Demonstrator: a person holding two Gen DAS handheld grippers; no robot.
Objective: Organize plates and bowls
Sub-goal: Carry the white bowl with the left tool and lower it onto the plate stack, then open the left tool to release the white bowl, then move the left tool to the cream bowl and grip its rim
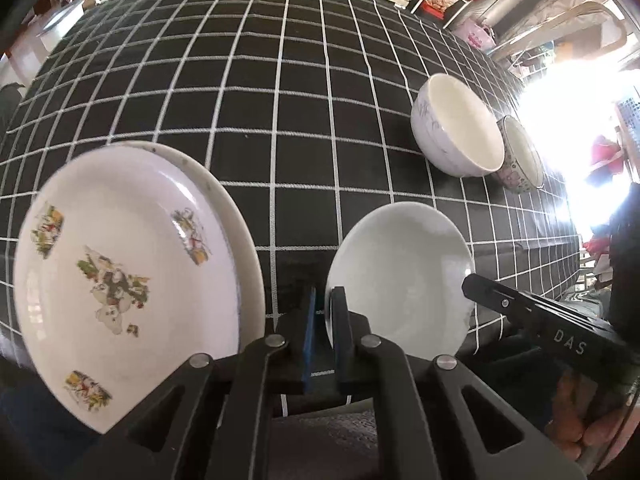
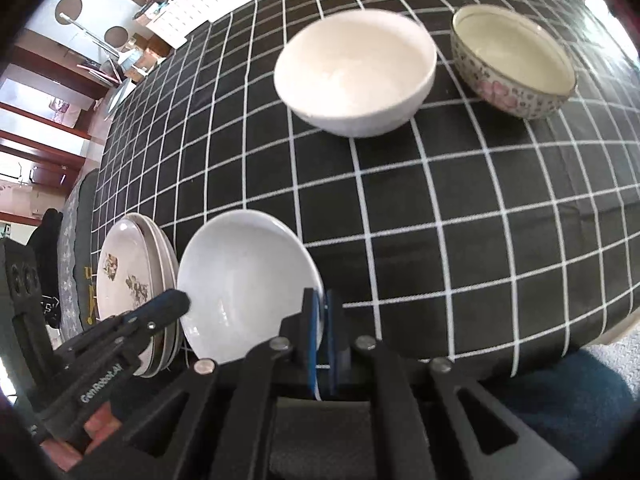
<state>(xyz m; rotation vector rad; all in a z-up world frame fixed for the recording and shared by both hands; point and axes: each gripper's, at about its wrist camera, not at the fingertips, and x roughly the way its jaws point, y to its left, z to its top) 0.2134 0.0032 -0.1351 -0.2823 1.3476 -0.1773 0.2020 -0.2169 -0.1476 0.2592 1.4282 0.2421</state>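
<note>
Nearest the lens, clamped from both sides: a plain white glazed shallow dish [image 1: 400,276]. Pinched at its left rim by the left gripper [image 1: 325,320], black fingers with blue pads drawn narrow on the thin edge. Pinched at its right rim by the right gripper [image 2: 320,332], pads likewise close on the rim. Tilted up toward both cameras, near the front edge of the table.

Just left of the dish, close to touching: a stack of white plates [image 2: 132,276], topmost a white ceramic plate printed with small coloured figures [image 1: 120,276].

Farther back and to the right, well apart from the dish: a deep white bowl [image 2: 356,72], and just beside it a cream bowl with a pink flower pattern [image 2: 514,64].

Between dish and bowls, and across the far left: wide open stretch of black tablecloth with white grid lines [image 2: 440,200].
</note>
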